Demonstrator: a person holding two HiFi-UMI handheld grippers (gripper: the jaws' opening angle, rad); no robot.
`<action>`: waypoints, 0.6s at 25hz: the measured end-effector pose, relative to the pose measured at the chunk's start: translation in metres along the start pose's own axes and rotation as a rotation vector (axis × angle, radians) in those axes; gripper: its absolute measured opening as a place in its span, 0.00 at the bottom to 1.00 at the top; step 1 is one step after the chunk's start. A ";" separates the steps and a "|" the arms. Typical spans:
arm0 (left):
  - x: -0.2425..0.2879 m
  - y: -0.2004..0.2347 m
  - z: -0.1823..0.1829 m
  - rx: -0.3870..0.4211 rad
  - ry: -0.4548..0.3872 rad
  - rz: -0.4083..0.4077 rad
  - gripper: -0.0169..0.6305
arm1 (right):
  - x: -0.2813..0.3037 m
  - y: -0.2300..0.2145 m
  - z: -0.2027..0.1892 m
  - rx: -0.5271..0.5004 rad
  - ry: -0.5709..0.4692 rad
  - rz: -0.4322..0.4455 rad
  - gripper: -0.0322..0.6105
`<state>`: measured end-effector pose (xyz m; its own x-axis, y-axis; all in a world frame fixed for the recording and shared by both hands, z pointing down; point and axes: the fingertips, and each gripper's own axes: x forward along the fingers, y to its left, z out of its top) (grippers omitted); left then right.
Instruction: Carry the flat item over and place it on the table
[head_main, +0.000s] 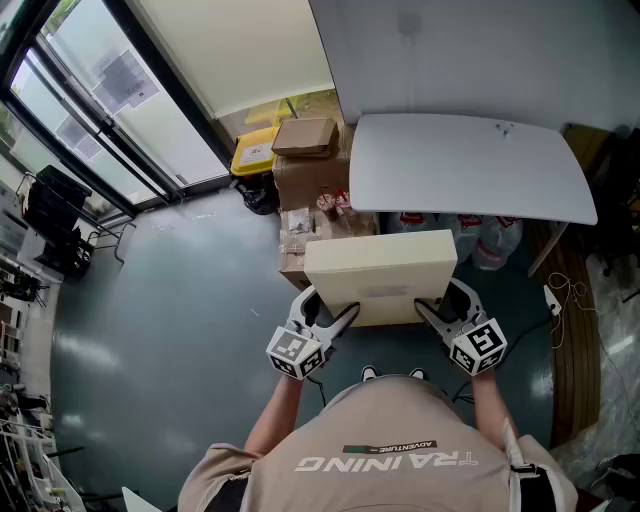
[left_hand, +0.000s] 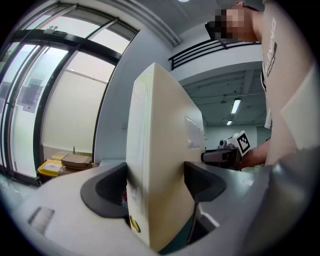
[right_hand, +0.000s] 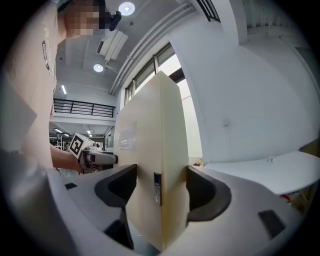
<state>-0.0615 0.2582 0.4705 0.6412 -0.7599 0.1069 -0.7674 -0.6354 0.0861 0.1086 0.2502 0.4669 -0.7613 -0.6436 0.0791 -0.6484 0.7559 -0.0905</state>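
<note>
Cream flat box carried level, just short of the white table.
The left gripper and the right gripper each clamp the near edge of the flat box, with their jaws spread wide and pressing on both of its faces (it hangs clear above the grey floor). Cardboard boxes are stacked beside the table's left end.
</note>
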 end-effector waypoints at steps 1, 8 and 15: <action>0.000 0.000 0.001 0.007 0.000 -0.003 0.55 | -0.001 0.001 0.000 0.000 0.002 0.000 0.49; -0.002 0.010 0.007 0.026 -0.006 -0.013 0.55 | 0.008 0.004 0.003 0.011 -0.002 -0.018 0.49; 0.001 0.028 0.005 -0.007 -0.007 -0.023 0.55 | 0.025 0.004 0.007 -0.008 0.008 -0.031 0.49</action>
<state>-0.0827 0.2390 0.4684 0.6584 -0.7462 0.0980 -0.7526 -0.6515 0.0956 0.0873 0.2361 0.4618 -0.7407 -0.6658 0.0897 -0.6717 0.7364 -0.0803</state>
